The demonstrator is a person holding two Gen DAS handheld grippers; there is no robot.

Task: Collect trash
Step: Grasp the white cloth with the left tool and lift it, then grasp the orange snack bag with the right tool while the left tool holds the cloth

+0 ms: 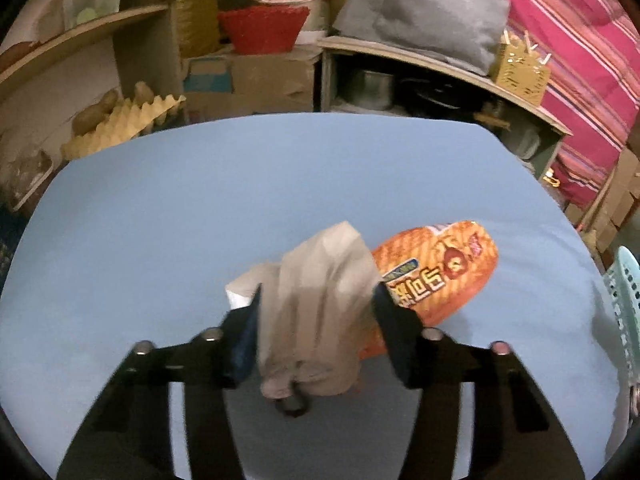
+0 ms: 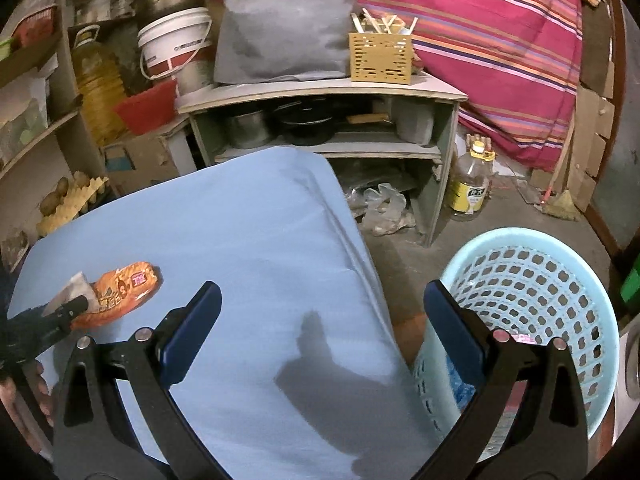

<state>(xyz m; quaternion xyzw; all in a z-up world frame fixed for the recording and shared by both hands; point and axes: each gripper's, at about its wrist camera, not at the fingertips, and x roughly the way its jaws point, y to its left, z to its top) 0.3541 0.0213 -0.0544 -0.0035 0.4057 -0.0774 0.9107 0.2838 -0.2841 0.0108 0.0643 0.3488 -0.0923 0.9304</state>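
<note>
Left claw [image 1: 318,300] clamped on crumpled grey-beige paper wrapper [image 1: 320,312] above blue-covered desk [image 1: 200,220], orange foil snack packet [image 1: 444,268] at 2 o'clock, right claw [image 2: 322,320] spread wide, pale blue perforated plastic basket [image 2: 532,280] at 3 o'clock.

1. Crumpled beige paper bag [image 1: 320,312], bunched upright above the blue table's [image 1: 160,220] near-left part.
2. Orange snack wrapper [image 1: 436,276] lies flat there, touching the bag.
3. Perforated pale-blue basket [image 2: 532,280] stands beside the table's right edge.

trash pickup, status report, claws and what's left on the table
Left claw shut on crumpled paper. Right claw open, empty, beside blue basket. Orange snack wrapper on table. Nothing blocking.
</note>
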